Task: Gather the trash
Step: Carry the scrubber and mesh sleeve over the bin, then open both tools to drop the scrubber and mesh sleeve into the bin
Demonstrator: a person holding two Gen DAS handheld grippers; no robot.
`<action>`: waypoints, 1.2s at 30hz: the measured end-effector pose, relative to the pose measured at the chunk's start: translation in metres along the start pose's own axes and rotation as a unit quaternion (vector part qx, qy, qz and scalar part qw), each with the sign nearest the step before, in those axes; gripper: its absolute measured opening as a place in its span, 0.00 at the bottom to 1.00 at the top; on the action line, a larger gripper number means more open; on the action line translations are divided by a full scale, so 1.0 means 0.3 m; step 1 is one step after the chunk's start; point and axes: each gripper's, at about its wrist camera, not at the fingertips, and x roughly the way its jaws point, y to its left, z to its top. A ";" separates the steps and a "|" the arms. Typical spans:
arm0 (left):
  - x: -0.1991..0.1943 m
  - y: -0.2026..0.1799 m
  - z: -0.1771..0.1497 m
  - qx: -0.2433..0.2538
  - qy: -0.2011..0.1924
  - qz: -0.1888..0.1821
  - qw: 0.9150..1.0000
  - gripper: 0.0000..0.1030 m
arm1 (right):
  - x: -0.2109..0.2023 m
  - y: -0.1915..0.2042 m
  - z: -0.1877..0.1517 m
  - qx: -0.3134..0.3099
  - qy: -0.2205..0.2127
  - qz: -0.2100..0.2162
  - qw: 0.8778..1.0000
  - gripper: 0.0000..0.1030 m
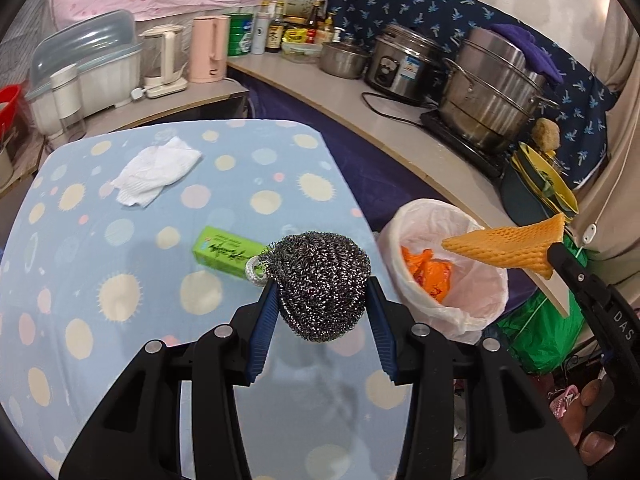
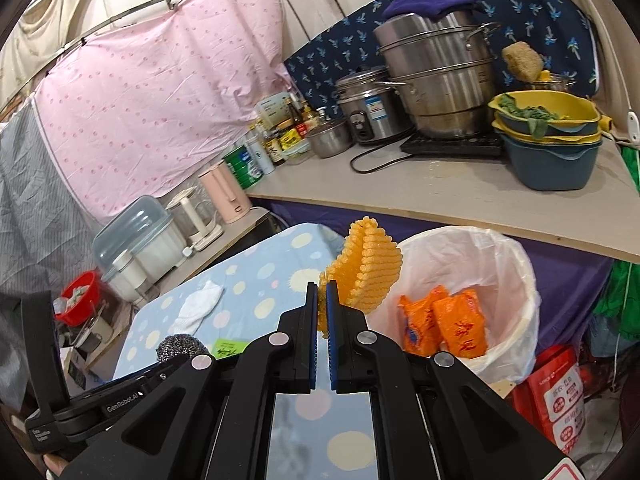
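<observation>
The left gripper (image 1: 322, 300) is clamping a steel scourer (image 1: 320, 282), the right gripper (image 2: 322, 300) pinching orange foam netting (image 2: 370, 268) (thin hold); either may be missing the bin (image 2: 516, 280) at lower right.

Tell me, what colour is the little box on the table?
Green box, clearest in the left wrist view.

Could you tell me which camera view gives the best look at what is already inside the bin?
The right wrist view: it looks down into the bin, showing two orange packets side by side with print legible. The left wrist view shows them only as a crumpled orange patch, partly behind the foam net.
</observation>
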 end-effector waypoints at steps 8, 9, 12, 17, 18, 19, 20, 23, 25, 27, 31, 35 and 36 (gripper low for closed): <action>0.057 -0.171 0.027 0.037 0.004 -0.021 0.999 0.41 | -0.005 -0.129 0.040 0.021 -0.009 -0.028 0.999 0.05; 0.067 -0.192 0.029 0.041 0.006 -0.024 0.999 0.41 | -0.001 -0.145 0.043 0.024 -0.009 -0.030 0.999 0.05; 0.105 -0.240 0.035 0.048 0.015 -0.031 0.998 0.41 | 0.012 -0.189 0.049 0.032 -0.006 -0.038 0.999 0.05; 0.158 -0.318 0.047 0.064 0.024 -0.038 0.997 0.41 | 0.042 -0.253 0.054 0.045 0.002 -0.047 0.998 0.05; 0.168 -0.332 0.049 0.067 0.026 -0.040 0.997 0.41 | 0.051 -0.266 0.055 0.047 0.004 -0.050 0.998 0.05; 0.182 -0.349 0.051 0.071 0.029 -0.043 0.996 0.41 | 0.058 -0.277 0.054 0.048 0.006 -0.051 0.998 0.05; 0.195 -0.364 0.053 0.074 0.031 -0.045 0.996 0.41 | 0.066 -0.287 0.054 0.049 0.008 -0.053 0.997 0.05; 0.231 -0.410 0.057 0.085 0.037 -0.051 0.994 0.41 | 0.094 -0.320 0.055 0.053 0.015 -0.059 0.997 0.05; 0.258 -0.438 0.060 0.092 0.042 -0.052 0.993 0.41 | 0.112 -0.344 0.051 0.058 0.020 -0.062 0.996 0.05; 0.287 -0.465 0.061 0.099 0.049 -0.054 0.992 0.41 | 0.130 -0.363 0.045 0.061 0.026 -0.066 0.996 0.05; 0.337 -0.503 0.064 0.107 0.056 -0.053 0.991 0.41 | 0.156 -0.391 0.033 0.066 0.035 -0.072 0.995 0.05; 0.383 -0.534 0.072 0.112 0.061 -0.050 0.991 0.42 | 0.181 -0.408 0.028 0.066 0.042 -0.076 0.994 0.05; 0.393 -0.539 0.074 0.112 0.062 -0.051 0.990 0.43 | 0.186 -0.411 0.028 0.066 0.043 -0.077 0.994 0.06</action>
